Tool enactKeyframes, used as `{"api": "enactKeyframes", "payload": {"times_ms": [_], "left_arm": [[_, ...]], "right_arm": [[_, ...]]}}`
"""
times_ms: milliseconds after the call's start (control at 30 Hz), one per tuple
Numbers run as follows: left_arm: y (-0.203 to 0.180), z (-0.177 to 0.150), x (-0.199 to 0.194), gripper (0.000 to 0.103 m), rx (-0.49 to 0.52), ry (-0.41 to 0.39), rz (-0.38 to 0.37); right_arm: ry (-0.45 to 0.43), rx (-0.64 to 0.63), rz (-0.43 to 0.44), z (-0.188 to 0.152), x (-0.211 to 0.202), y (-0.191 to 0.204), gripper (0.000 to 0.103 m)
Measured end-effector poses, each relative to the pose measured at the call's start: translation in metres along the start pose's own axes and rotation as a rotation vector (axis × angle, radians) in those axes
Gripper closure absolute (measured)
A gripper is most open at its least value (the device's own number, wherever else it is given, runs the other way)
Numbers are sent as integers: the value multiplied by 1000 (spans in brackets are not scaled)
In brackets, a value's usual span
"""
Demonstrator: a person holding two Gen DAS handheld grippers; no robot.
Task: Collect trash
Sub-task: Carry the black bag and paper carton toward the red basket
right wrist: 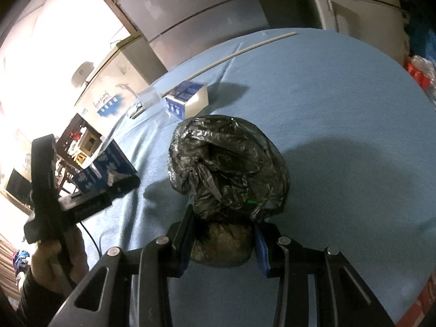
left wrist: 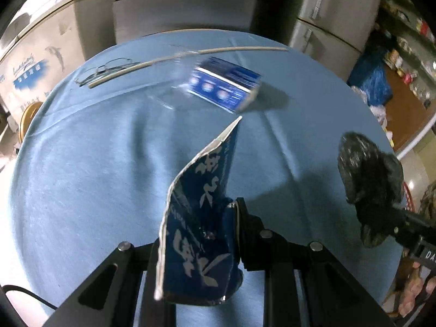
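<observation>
Above the blue-covered counter (left wrist: 81, 177), my left fingers (left wrist: 199, 245) clamp a torn blue carton piece (left wrist: 199, 218), lifted clear of the cloth. My right fingers (right wrist: 222, 245) pinch a crumpled black plastic bag (right wrist: 229, 163). Farther back on the counter lies a blue box (left wrist: 226, 84), beside eyeglasses (left wrist: 103, 69) and a thin white rod (left wrist: 231, 49).

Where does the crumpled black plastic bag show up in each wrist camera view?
Left wrist: black plastic bag at the right edge, clamped in the right gripper.
Right wrist: the bag sits centre, just above the jaws.
Shared landmark: blue-and-white box on the blue tablecloth.
</observation>
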State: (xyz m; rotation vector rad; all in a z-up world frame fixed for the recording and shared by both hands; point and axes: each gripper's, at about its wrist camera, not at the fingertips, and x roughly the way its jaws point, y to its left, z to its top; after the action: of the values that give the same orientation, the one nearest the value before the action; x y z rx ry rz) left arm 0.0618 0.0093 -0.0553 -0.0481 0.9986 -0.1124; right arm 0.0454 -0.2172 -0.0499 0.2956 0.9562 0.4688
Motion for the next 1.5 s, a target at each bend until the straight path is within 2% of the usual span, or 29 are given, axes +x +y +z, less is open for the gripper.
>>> {"api": "enactKeyframes", "payload": {"times_ms": [233, 533, 1500], "left_arm": [[-48, -3, -7, 81, 49, 9, -9], [-86, -1, -9, 81, 93, 12, -25], [-160, -16, -13, 81, 201, 17, -82]], "right_arm": [[-29, 54, -21, -16, -27, -21, 62], [-70, 107, -53, -25, -57, -46, 62], [-155, 257, -147, -61, -114, -103, 62]]}}
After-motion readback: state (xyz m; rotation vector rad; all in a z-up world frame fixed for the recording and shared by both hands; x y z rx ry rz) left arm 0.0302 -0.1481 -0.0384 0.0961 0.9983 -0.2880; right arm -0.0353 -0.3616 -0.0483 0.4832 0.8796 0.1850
